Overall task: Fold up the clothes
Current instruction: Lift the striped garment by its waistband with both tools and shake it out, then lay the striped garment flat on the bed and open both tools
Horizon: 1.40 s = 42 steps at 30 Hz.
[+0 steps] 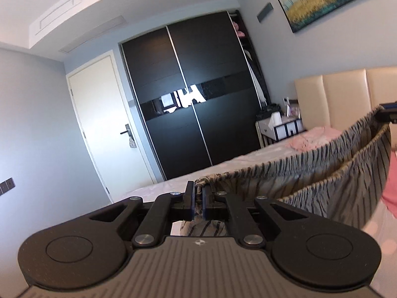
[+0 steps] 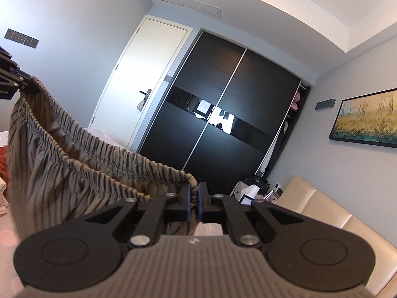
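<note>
A tan garment with dark tiger stripes [image 1: 322,173] hangs by its elastic waistband, stretched between both grippers above the bed. My left gripper [image 1: 198,193] is shut on one end of the waistband, with cloth bunched between its pads. My right gripper [image 2: 194,195] is shut on the other end of the striped garment [image 2: 74,173]. In the left wrist view the right gripper [image 1: 387,115] shows at the right edge. In the right wrist view the left gripper [image 2: 15,79] shows at the far left. The waistband sags open between them.
The bed [image 1: 223,166] with a pale sheet lies below, with pink cloth [image 1: 312,136] on it and a beige padded headboard [image 1: 347,94]. A black sliding wardrobe [image 1: 193,94], a white door [image 1: 106,124], a cluttered nightstand [image 1: 280,126] and a framed painting [image 2: 367,119] line the walls.
</note>
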Each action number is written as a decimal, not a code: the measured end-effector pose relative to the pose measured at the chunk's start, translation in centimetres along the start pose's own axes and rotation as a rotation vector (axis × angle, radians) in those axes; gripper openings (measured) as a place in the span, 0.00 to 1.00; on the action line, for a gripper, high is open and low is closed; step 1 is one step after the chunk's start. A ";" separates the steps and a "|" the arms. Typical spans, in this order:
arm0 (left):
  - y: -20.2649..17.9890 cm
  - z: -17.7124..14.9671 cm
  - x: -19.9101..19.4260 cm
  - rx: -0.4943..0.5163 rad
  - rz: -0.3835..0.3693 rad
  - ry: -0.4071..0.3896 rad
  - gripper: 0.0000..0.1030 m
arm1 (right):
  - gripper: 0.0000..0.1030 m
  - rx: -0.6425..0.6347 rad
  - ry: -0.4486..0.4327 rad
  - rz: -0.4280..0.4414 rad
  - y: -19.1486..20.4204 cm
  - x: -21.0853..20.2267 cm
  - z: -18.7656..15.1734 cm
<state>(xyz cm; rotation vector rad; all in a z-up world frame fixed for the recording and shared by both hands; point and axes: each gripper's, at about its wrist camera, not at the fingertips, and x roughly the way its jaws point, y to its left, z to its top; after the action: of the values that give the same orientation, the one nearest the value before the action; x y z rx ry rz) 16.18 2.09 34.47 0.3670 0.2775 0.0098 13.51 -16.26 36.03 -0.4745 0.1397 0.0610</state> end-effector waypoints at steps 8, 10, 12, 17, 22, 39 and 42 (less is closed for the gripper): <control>-6.7 -13.6 1.8 0.153 -0.155 0.203 0.03 | 0.06 -0.028 0.279 0.154 5.2 0.0 -11.6; -8.5 -18.2 1.9 0.164 -0.216 0.258 0.03 | 0.06 -0.024 0.363 0.195 7.0 -0.4 -15.9; -10.3 -22.8 2.0 0.181 -0.264 0.314 0.03 | 0.06 0.002 0.440 0.240 8.6 -0.9 -20.0; -14.0 -32.8 0.9 0.224 -0.339 0.434 0.03 | 0.06 0.049 0.593 0.324 12.8 -2.3 -29.2; -15.5 -36.9 0.3 0.208 -0.348 0.473 0.05 | 0.07 -0.032 0.666 0.373 15.4 -1.9 -33.3; -13.5 -38.8 -0.5 -0.291 -0.252 0.653 0.43 | 0.26 -0.687 0.301 0.343 23.5 -5.4 -34.7; -13.7 -38.8 -0.3 -0.305 -0.253 0.634 0.43 | 0.05 -0.718 0.324 0.331 23.8 -4.2 -34.6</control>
<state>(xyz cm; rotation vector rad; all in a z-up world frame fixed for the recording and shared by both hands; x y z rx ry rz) 4.92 3.01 -5.11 0.0120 0.9365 -0.0809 3.05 -11.15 -4.56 -1.1755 0.5232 0.3670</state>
